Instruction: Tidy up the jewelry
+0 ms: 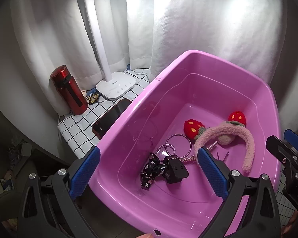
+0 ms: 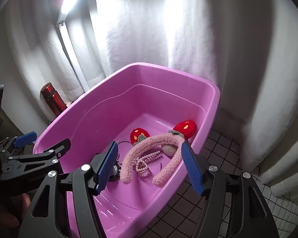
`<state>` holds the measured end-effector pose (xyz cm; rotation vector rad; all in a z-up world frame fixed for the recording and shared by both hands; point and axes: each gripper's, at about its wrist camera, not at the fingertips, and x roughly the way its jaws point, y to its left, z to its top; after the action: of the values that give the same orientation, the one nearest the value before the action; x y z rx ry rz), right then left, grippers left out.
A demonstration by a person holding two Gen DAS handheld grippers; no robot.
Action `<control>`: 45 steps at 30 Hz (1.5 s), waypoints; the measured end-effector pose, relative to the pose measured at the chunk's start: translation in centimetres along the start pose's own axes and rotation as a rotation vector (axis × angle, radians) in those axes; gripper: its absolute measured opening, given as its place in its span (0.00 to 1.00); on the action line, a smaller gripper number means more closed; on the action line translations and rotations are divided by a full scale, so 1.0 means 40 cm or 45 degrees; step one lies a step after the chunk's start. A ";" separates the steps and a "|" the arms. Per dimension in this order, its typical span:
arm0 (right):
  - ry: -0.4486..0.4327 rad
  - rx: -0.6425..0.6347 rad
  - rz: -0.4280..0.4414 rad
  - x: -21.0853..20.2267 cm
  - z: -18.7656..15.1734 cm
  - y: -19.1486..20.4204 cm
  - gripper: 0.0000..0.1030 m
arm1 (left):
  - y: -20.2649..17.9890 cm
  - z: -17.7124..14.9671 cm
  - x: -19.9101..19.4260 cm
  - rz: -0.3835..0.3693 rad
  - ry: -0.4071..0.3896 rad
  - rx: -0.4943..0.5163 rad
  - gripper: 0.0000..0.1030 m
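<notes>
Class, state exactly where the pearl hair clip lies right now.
In the right wrist view the pearl hair clip lies on the floor of the pink tub, inside the arch of the fluffy pink headband, right of the metal rings.

The pink plastic tub [image 1: 129, 119] stands open-topped, its far floor bare. Nearer, a fuzzy pink headband with red strawberries [image 2: 149, 144], a pearl hair clip [image 2: 147, 158], silver rings [image 1: 177, 144] and a black clip with printed strap [image 1: 168, 170] crowd the floor. White curtains [image 2: 208, 49] hang close behind the rim.
</notes>
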<state>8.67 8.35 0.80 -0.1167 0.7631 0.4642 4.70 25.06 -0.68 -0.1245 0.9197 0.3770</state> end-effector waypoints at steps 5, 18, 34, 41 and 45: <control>-0.001 0.012 -0.017 -0.013 -0.007 -0.005 0.64 | -0.001 -0.005 -0.011 0.008 -0.001 -0.007 0.94; 0.002 0.019 -0.028 -0.041 -0.038 -0.023 0.65 | -0.002 -0.015 -0.028 0.018 0.005 -0.013 0.94; -0.016 0.026 -0.057 -0.089 -0.070 -0.046 0.65 | -0.013 -0.023 -0.054 0.002 -0.002 -0.013 0.94; -0.023 0.031 -0.073 -0.103 -0.073 -0.056 0.65 | -0.024 -0.025 -0.061 0.004 -0.004 -0.009 0.94; -0.023 0.037 -0.077 -0.107 -0.079 -0.064 0.65 | -0.029 -0.028 -0.062 0.005 -0.002 -0.006 0.94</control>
<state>5.13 3.66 1.32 -0.1082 0.7466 0.3964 2.95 23.02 0.54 -0.1270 0.9173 0.3826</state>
